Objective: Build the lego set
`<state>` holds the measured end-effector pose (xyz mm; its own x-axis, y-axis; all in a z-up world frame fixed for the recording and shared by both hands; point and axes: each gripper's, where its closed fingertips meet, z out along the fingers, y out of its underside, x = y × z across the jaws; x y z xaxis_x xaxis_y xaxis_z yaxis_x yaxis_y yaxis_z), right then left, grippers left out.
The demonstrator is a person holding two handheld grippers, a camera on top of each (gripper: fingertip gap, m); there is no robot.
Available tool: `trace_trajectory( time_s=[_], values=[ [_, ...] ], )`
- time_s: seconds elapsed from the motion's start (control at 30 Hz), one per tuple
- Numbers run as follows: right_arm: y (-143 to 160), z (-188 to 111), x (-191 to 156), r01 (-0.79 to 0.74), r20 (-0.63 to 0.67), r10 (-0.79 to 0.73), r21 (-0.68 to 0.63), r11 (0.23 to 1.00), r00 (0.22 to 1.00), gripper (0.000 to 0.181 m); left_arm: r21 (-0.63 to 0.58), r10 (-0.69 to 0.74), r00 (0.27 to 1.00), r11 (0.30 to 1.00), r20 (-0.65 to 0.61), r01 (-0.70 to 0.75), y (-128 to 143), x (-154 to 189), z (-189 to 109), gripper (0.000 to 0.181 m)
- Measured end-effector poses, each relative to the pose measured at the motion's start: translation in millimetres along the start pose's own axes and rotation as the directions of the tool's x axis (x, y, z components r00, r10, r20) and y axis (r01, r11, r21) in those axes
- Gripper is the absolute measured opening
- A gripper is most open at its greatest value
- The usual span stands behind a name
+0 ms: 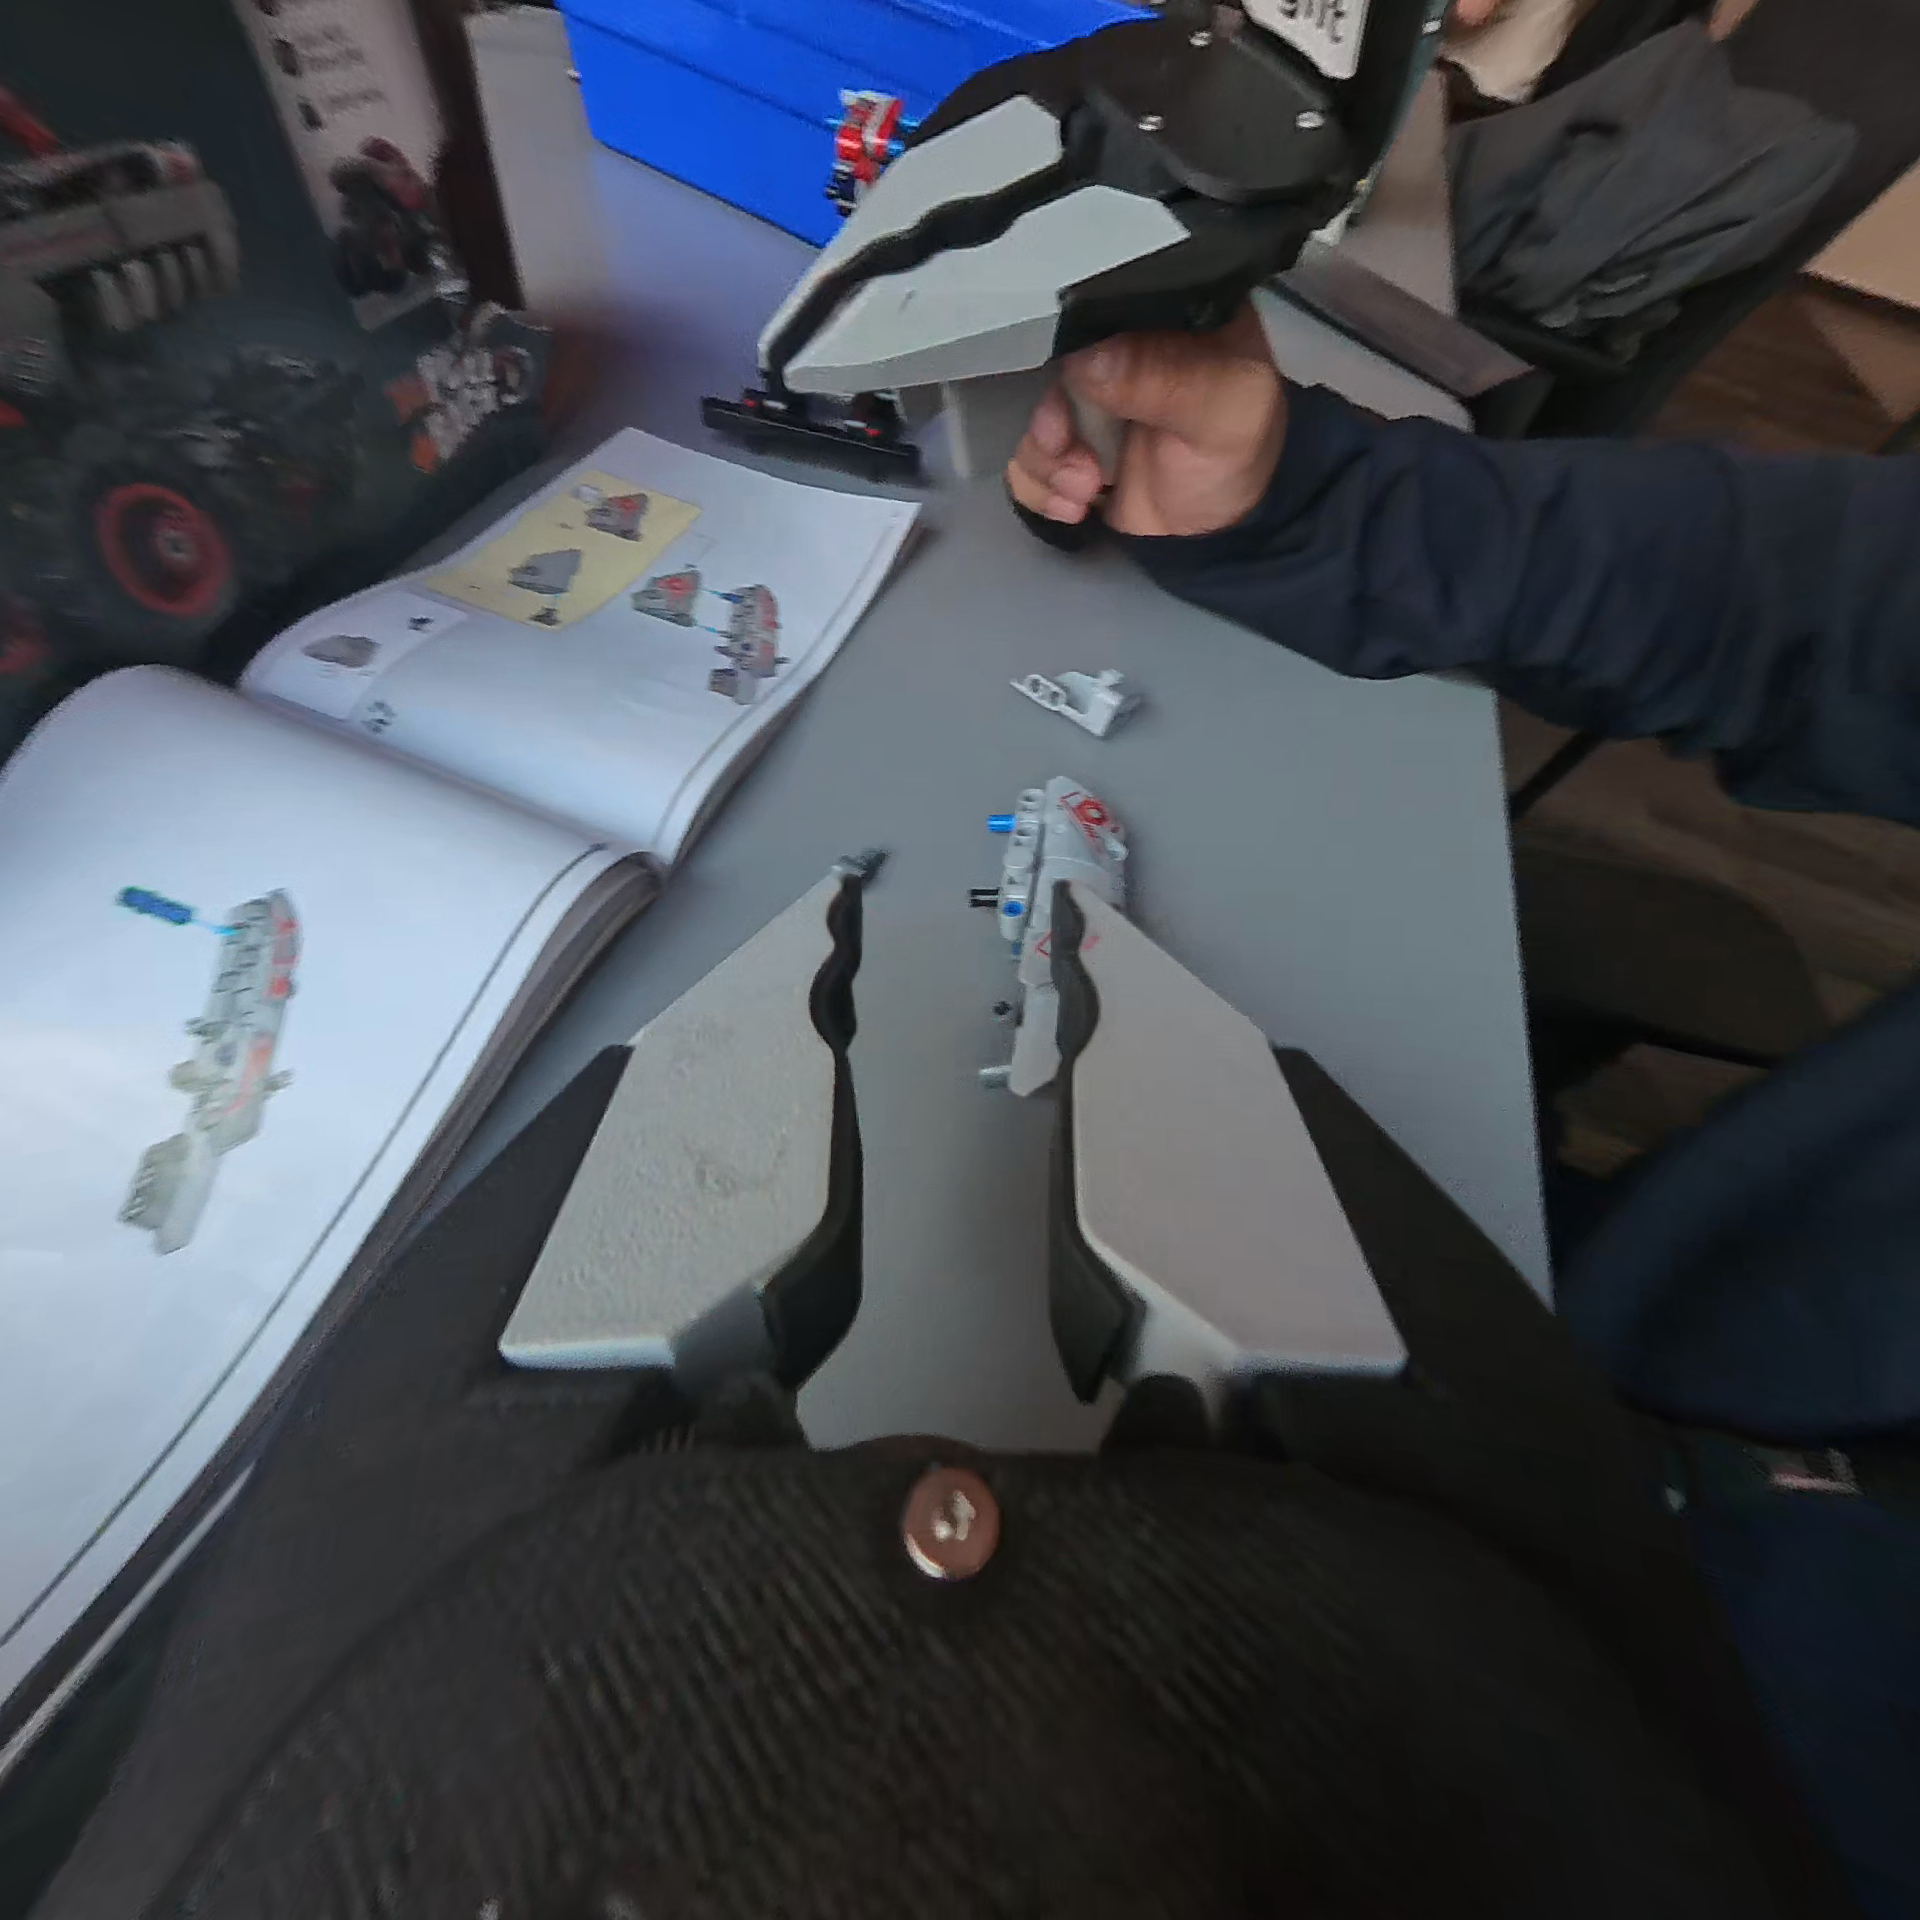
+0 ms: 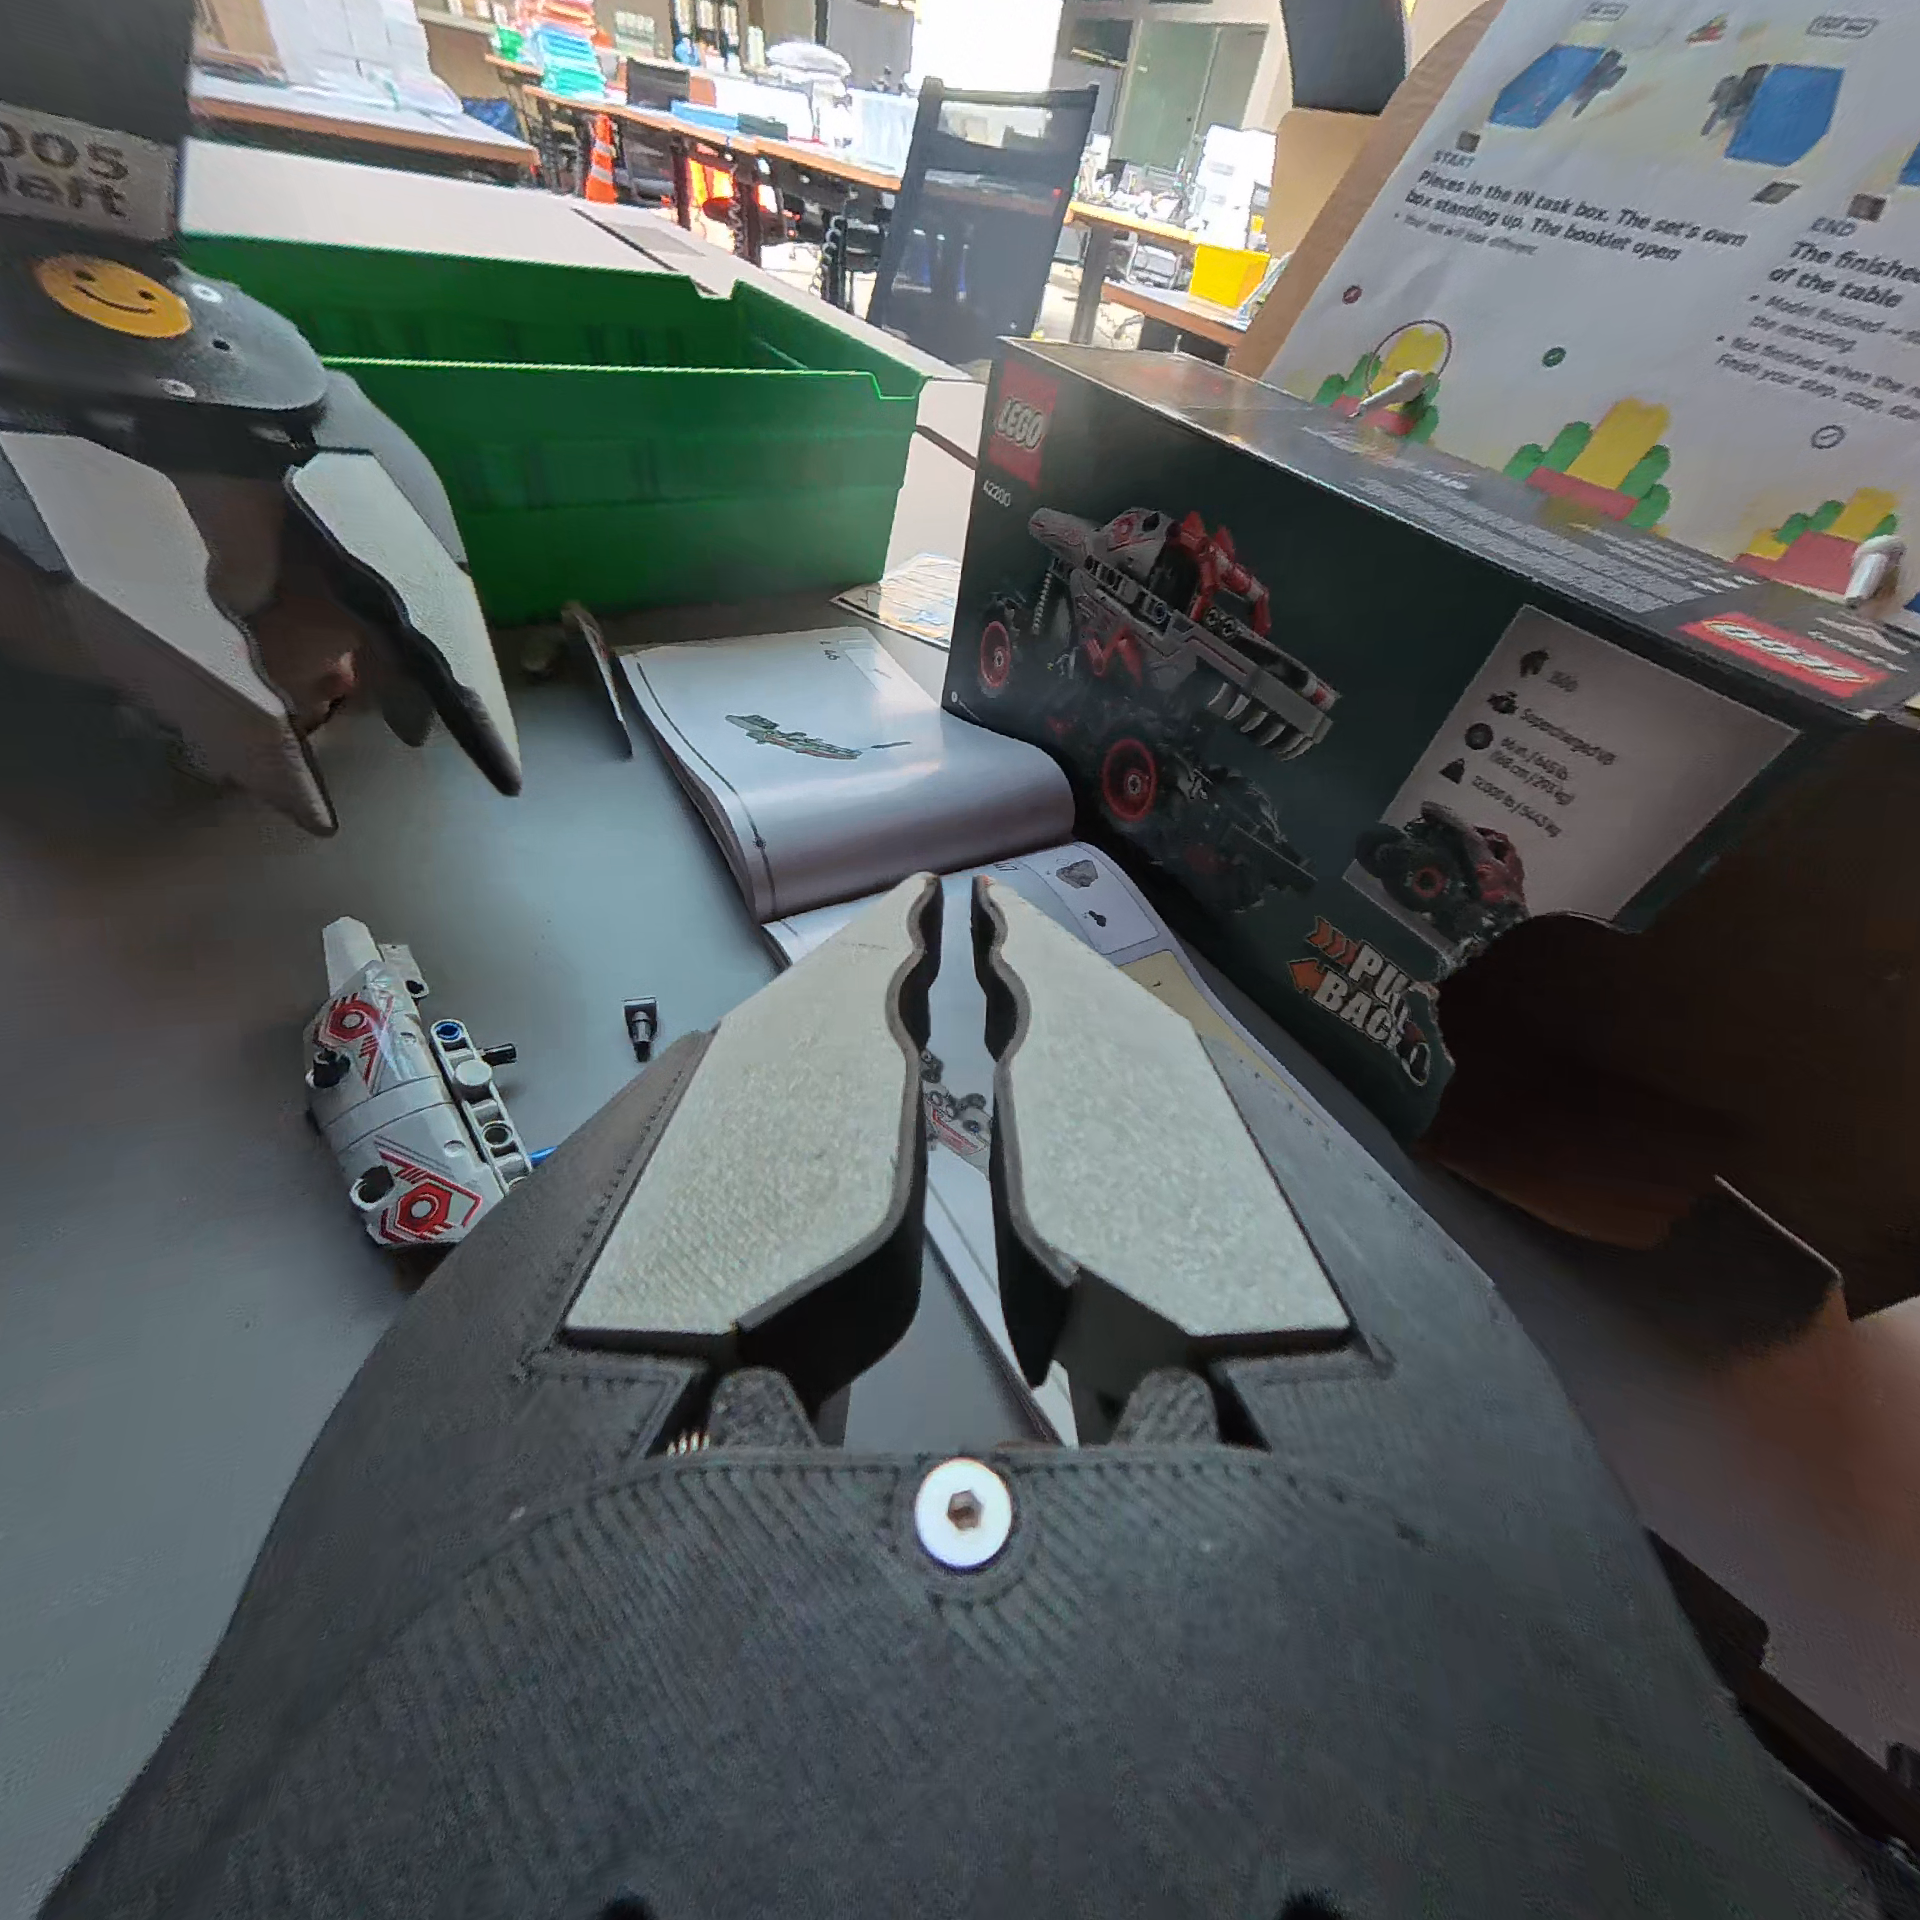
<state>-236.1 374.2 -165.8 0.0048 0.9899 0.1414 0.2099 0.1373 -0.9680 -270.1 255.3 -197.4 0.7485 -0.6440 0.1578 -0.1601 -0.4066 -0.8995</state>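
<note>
A grey Lego assembly [image 1: 1081,842] with red stickers and a blue pin lies on the grey table [image 1: 1299,935]; it also shows in the right wrist view [image 2: 405,1112]. My left gripper [image 1: 956,894] is open and empty just above it, and its right finger covers part of the assembly. A small black pin [image 1: 864,862] lies by the left fingertip. A small grey piece [image 1: 1081,698] lies farther off. My right gripper [image 2: 956,894] is closed to a narrow slit with nothing seen between the tips. It hovers over a long black piece [image 1: 810,421] beside the booklet.
An open instruction booklet [image 1: 582,623] lies to the left, with the set's box [image 2: 1299,727] standing behind it. A blue bin [image 1: 748,94] and a red-and-blue assembly [image 1: 868,135] are at the back. A green bin [image 2: 623,468] and a propped instruction sheet [image 2: 1610,260] also stand nearby. The left gripper's tips are roughly 12 cm from the right gripper's. About 12 cm separates my right fingertips from the small grey piece [image 1: 1081,698].
</note>
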Motion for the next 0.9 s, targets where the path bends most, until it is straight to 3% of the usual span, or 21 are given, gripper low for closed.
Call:
trace_trajectory(
  time_s=[0.23, 0.57, 0.9],
  values=[
    [14.2, 4.2, 7.4, -0.006, -0.064, 0.001, -0.085, 0.996, 0.998, 0.0, 0.025, 0.045, 0.995, 0.999, 0.089, -0.048, -2.0, -13.1, -1.6, 0.026],
    [20.5, 16.6, -15.5, 0.024, 0.054, -0.018, -0.124, 0.992, 0.998, 0.0, 0.062, 0.034, 0.994, 0.997, 0.107, -0.041, -8.8, -12.7, -6.7, 0.0],
    [17.1, 14.9, -21.1, -0.047, 0.146, 0.06, -0.09, 0.995, 0.988, 0.0, 0.001, 0.023, 0.995, 1.0, 0.097, -0.023, 2.7, -18.1, 3.6, 0.0]
  ],
)
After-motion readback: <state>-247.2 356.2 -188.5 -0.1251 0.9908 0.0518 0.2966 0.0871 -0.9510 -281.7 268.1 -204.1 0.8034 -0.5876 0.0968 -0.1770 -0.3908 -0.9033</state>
